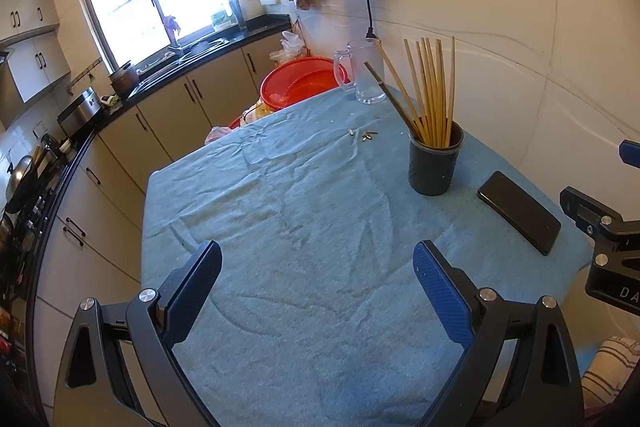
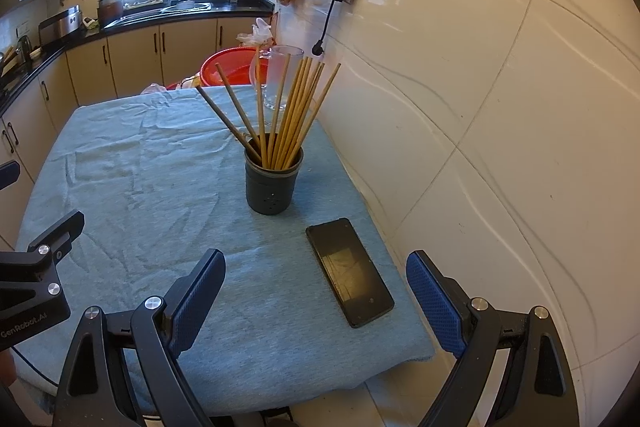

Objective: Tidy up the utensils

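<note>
Roughly 10 chopsticks [image 2: 288, 115] stand bundled in a dark holder cup [image 2: 273, 183] set toward the wall side of the table, tips down and handles fanned outward, which judging by the task is where they belong; most lean together while 2 darker-looking ones tilt off to the left. None lie loose on the blue cloth [image 2: 140, 187] as far as I can see, so the sorting looks largely finished. Beside the cup, nearer the camera, a black phone [image 2: 350, 273] lies flat on the cloth, apart from the cup. Behind the cup a clear glass mug [image 1: 362, 73] stands near the far table edge, with a few small bits of debris [image 1: 366, 135] on the cloth between. Both tools hang back over the near edge: the left gripper [image 1: 318, 291] is spread wide with nothing between its blue pads, and the right gripper [image 2: 316, 301] is likewise wide apart, touching nothing, the phone lying just ahead of it.
</note>
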`<action>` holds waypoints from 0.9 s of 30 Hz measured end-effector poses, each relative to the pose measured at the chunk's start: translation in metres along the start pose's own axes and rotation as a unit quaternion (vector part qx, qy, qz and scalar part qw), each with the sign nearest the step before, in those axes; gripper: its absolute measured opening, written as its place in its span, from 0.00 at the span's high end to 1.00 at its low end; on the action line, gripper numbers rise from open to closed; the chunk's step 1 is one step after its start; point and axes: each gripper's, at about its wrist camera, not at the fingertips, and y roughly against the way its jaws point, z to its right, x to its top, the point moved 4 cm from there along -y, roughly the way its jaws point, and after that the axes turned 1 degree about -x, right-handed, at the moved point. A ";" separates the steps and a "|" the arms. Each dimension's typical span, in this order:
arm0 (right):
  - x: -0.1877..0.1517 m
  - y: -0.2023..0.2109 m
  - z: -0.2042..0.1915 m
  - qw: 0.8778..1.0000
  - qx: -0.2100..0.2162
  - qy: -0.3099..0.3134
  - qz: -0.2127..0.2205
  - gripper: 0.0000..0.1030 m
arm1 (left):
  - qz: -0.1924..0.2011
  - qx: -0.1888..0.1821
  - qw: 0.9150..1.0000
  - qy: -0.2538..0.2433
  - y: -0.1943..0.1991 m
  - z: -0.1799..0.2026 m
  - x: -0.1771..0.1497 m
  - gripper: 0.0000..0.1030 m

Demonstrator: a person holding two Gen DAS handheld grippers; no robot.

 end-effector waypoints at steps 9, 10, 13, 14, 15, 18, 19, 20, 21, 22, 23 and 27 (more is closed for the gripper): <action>0.005 -0.005 -0.005 1.000 -0.001 0.003 -0.004 0.08 | -0.001 0.003 1.000 -0.002 -0.001 0.000 0.001 0.07; 0.005 -0.006 -0.006 1.000 -0.001 0.004 -0.004 0.08 | -0.001 0.003 1.000 -0.001 -0.002 -0.001 0.001 0.07; 0.006 -0.006 -0.010 1.000 0.002 0.008 -0.004 0.08 | -0.003 0.005 1.000 0.004 -0.005 -0.005 0.001 0.07; 0.007 -0.007 -0.011 1.000 0.003 0.010 -0.005 0.08 | -0.005 0.007 1.000 0.005 -0.006 -0.006 0.001 0.07; 0.007 -0.008 -0.013 1.000 0.005 0.011 -0.005 0.08 | -0.006 0.008 1.000 0.007 -0.007 -0.010 0.000 0.07; 0.009 -0.010 -0.020 1.000 0.011 0.017 -0.006 0.08 | -0.009 0.013 1.000 0.012 -0.008 -0.017 -0.003 0.07; 0.009 -0.011 -0.022 1.000 0.013 0.019 -0.006 0.08 | -0.011 0.015 1.000 0.015 -0.008 -0.020 -0.004 0.07; 0.009 -0.011 -0.025 1.000 0.015 0.021 -0.006 0.08 | -0.012 0.018 1.000 0.017 -0.009 -0.023 -0.006 0.07; 0.009 -0.012 -0.028 1.000 0.018 0.024 -0.007 0.08 | -0.013 0.020 1.000 0.020 -0.008 -0.025 -0.009 0.07; 0.009 -0.012 -0.032 0.999 0.020 0.026 -0.007 0.08 | -0.015 0.023 0.999 0.022 -0.008 -0.028 -0.010 0.07; 0.010 -0.012 -0.036 0.999 0.024 0.030 -0.006 0.08 | -0.017 0.025 0.999 0.025 -0.008 -0.031 -0.012 0.07; 0.012 -0.014 -0.050 0.999 0.034 0.041 -0.006 0.08 | -0.021 0.036 0.998 0.036 -0.005 -0.043 -0.020 0.07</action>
